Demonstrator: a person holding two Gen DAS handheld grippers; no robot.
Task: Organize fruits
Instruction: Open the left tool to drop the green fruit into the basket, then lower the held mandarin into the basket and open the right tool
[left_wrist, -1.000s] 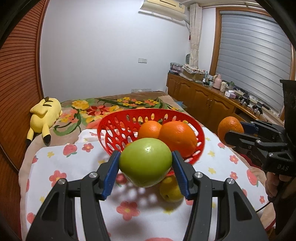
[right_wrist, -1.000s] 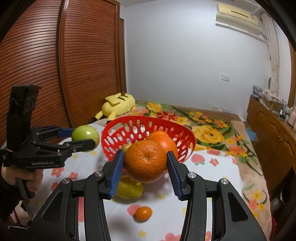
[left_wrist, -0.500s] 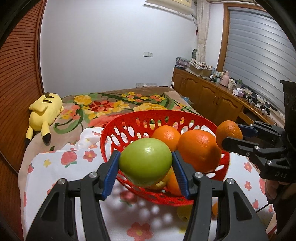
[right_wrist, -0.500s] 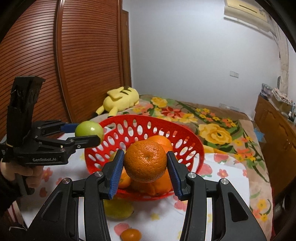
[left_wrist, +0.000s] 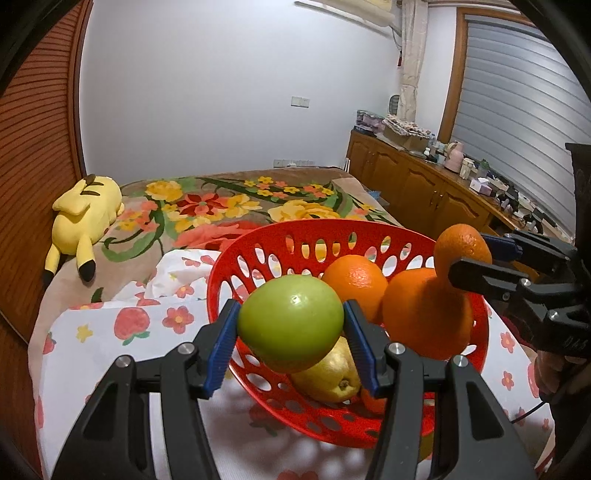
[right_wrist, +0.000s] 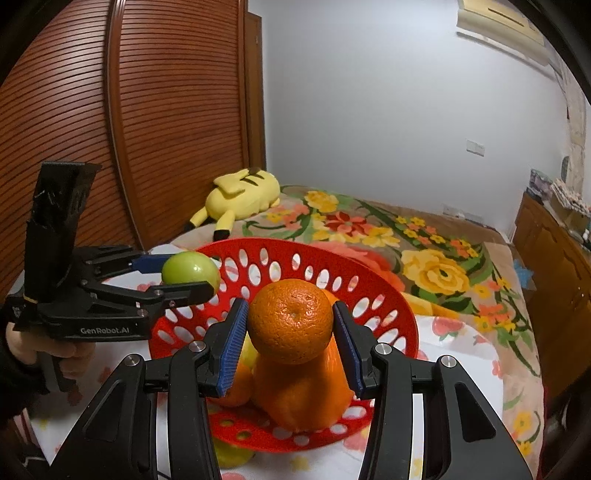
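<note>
Clamping a round green apple (left_wrist: 290, 326) between its blue pads, the left gripper (left_wrist: 290, 332) hangs over the near rim of the perforated red plastic basket (left_wrist: 258, 258). Beside it, the right gripper (right_wrist: 291, 325) pinches a dimpled orange (right_wrist: 290, 319) above the oranges and yellow pear (left_wrist: 328, 380) inside.
</note>
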